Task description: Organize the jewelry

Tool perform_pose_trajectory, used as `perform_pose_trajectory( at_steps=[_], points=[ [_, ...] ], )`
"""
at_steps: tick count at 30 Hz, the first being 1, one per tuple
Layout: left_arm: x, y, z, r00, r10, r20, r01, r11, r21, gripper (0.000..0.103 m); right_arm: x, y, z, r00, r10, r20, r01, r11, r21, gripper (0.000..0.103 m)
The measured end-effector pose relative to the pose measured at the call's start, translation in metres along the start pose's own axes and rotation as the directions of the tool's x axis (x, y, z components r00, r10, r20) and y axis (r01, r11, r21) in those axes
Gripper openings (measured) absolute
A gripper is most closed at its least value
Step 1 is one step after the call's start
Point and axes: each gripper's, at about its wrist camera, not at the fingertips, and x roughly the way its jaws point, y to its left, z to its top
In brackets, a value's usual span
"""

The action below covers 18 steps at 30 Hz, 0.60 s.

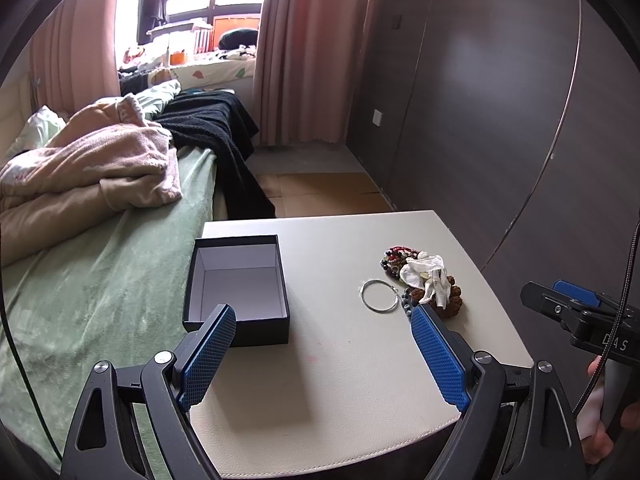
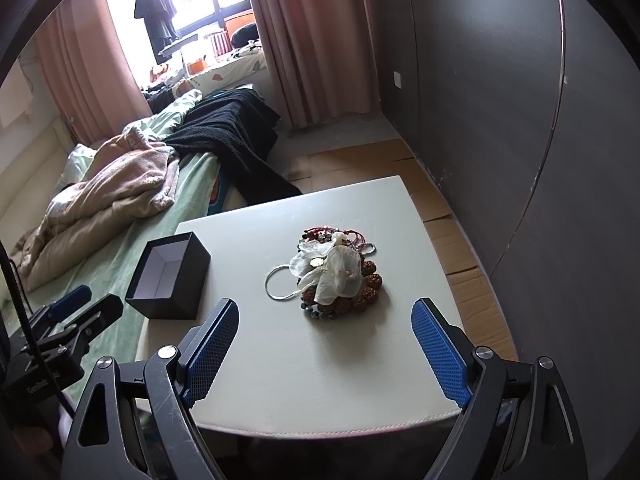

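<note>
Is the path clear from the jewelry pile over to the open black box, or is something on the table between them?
Nothing visible blocks it. Bare table lies between the jewelry pile and the open black box; the silver bangle only leans out from the pile's box-side edge. The box looks empty.

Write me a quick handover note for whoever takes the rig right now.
Left gripper: open, empty, hovering over the table near the box.
Right gripper: open, empty, aimed at the jewelry pile.
Black box: lidless, empty, at the table's bed-side edge.
Jewelry pile: beads, cords, white fabric piece; silver ring lies against it.
Done: nothing boxed.
Left: move every piece into the box.
</note>
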Motion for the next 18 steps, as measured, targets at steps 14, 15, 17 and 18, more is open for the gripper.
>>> perform_pose_trajectory(
  at_steps=[14,15,17,18],
  points=[
    [-0.0007,-0.0034,0.0011,1.000,0.004,0.004,-0.004,1.000,0.004,0.090,-0.0022,-0.0024,0.0016,1.000,-0.003,0.003,0.003,1.000,-0.003,0.089],
    [-0.0004,-0.0034,0.0012,1.000,0.005,0.003,-0.005,1.000,0.004,0.090,-0.0022,-0.0021,0.0015,1.000,-0.004,0.003,0.004,1.000,-0.003,0.089],
    [-0.0013,-0.0029,0.0013,1.000,0.004,0.004,-0.004,1.000,0.004,0.090,-0.0023,-0.0021,0.0015,1.000,-0.003,0.003,0.003,1.000,-0.003,0.089],
    [-0.0012,-0.0029,0.0014,1.000,0.004,0.004,-0.004,1.000,0.003,0.090,-0.0025,-0.0018,0.0013,1.000,-0.003,0.003,0.003,1.000,-0.003,0.089]
  ],
)
